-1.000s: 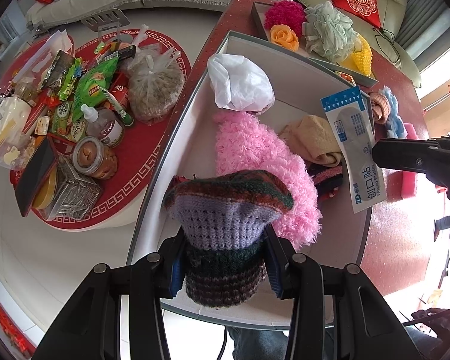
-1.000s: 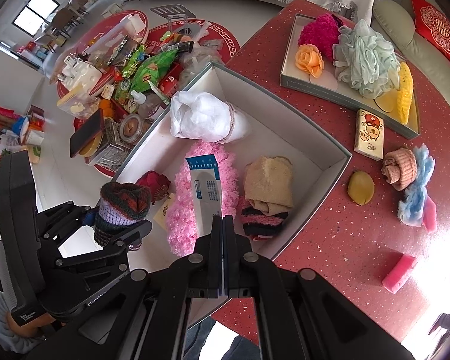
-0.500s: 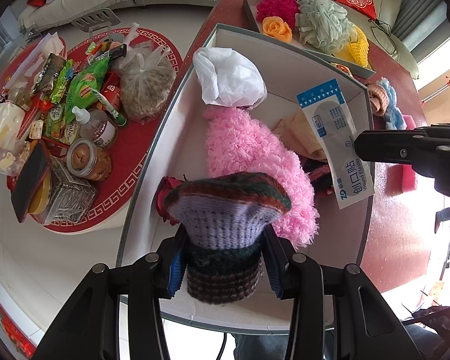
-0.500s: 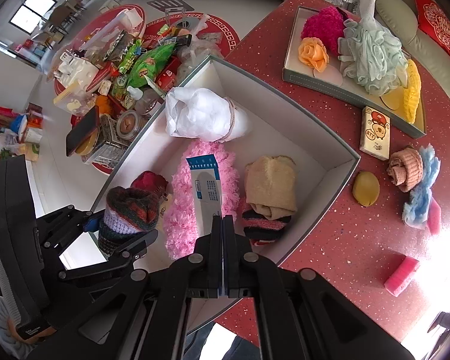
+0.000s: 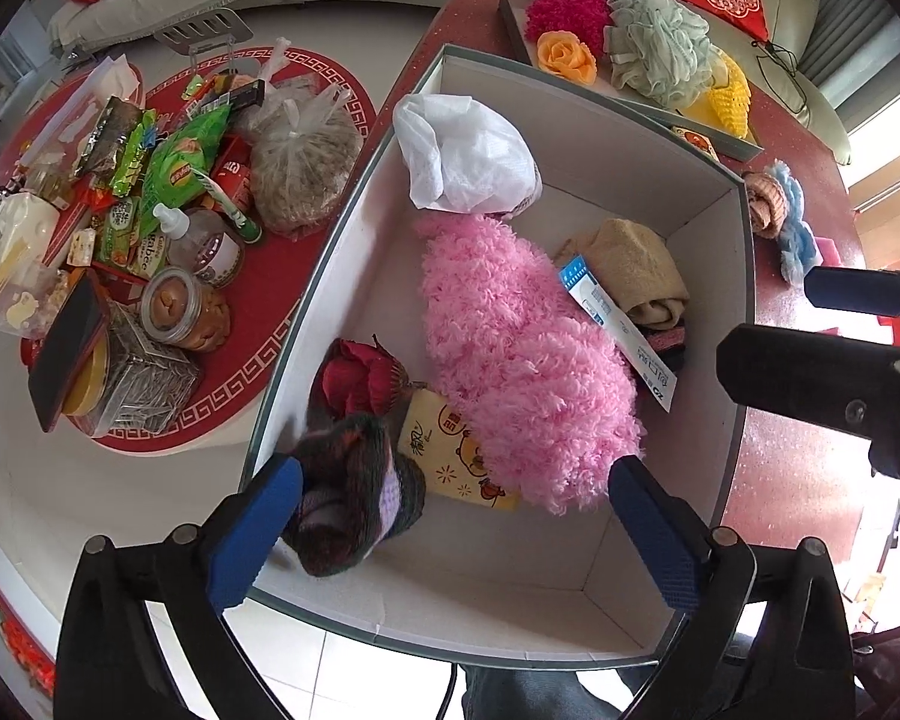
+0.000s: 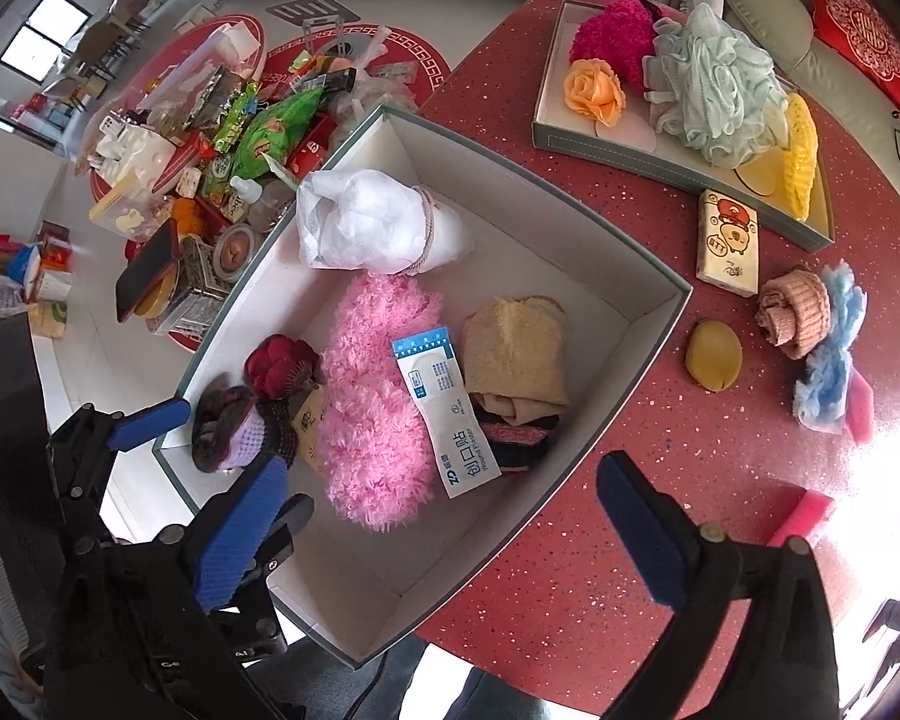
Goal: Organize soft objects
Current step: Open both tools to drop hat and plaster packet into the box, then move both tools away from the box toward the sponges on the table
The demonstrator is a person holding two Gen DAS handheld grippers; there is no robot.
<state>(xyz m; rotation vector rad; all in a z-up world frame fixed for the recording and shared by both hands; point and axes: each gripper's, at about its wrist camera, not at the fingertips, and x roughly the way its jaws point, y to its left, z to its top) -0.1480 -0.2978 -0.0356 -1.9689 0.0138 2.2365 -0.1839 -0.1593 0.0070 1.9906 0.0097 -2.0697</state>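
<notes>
Left wrist view is showing a dark striped knitted hat lying in the near left corner of a white box, touching the left gripper's left finger while both blue pads are spread wide, gripping nothing. Beside it, a red knit bundle, a fluffy pink item and a plaster packet are resting in the box. The right gripper is hovering over the near box corner, jaws wide apart and empty, above the red table.

Bright daylight, blown-out glare at right, sharp centre, fisheye-warped dark edges.
</notes>
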